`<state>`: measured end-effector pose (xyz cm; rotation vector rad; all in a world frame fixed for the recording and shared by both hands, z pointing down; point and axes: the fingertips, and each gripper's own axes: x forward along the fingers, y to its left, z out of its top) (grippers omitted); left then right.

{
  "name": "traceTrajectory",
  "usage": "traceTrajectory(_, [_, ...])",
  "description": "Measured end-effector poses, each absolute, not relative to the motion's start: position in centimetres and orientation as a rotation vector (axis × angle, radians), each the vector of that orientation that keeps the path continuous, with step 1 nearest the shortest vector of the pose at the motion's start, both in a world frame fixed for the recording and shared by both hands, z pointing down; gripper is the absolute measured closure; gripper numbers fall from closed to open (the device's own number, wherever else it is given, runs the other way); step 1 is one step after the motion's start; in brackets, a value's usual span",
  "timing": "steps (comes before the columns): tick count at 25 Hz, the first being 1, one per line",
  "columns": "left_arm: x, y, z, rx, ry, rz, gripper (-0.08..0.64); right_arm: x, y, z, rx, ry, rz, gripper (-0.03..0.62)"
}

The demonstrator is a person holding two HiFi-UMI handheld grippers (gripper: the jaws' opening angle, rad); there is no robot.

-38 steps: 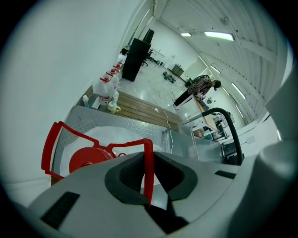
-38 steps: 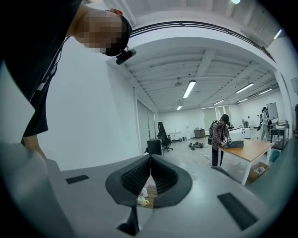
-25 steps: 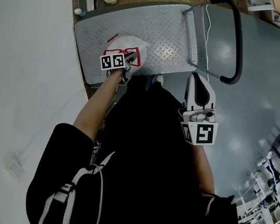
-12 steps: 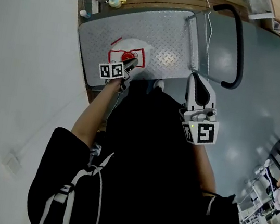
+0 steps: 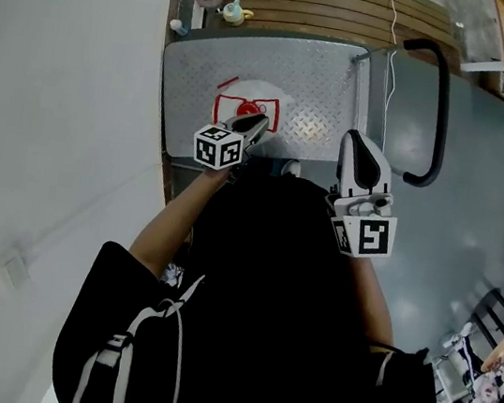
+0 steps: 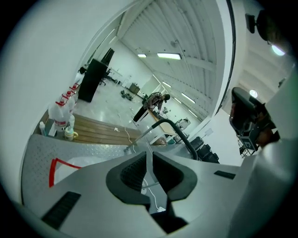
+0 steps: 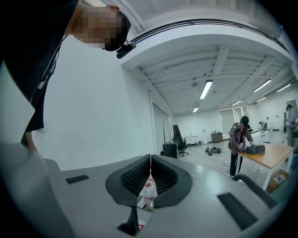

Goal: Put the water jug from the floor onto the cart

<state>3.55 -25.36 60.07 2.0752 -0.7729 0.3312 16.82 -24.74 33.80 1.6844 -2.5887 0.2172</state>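
Since the jug [image 5: 246,109] stands on the cart [image 5: 320,74], you look done: left gripper [image 5: 260,123] slightly apart, right gripper [image 5: 358,142] closed, both empty.

Claw [image 6: 149,159] slightly parted, empty; cart handle [image 6: 179,135] beyond, possibly jug [image 6: 70,171] lower-left.

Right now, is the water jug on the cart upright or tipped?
Upright: the head view looks down on the water jug, red cap centred over its body, standing on the cart.
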Motion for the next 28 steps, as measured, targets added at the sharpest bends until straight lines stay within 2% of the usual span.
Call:
traceTrajectory(10, [2.2, -27.5, 47.2, 2.222, -0.997, 0.001, 0.541, 13.1, -26.8, 32.8, 1.54, -2.717, 0.182, 0.574])
traceTrajectory(18, [2.2, -28.1, 38.8, 2.558, -1.356, 0.108, 0.541, 11.5, -26.9, 32.3, 1.508, -2.741, 0.139, 0.574])
traceTrajectory(23, [3.0, -27.4, 36.2, 2.691, -1.406, 0.063, 0.541, 11.6, -26.5, 31.6, 1.526, -2.727, 0.075, 0.574])
traceTrajectory(28, [3.6, -27.4, 37.2, 2.688, -1.337, 0.08, 0.541, 12.1, -26.0, 31.6, 1.554, -2.699, 0.057, 0.575])
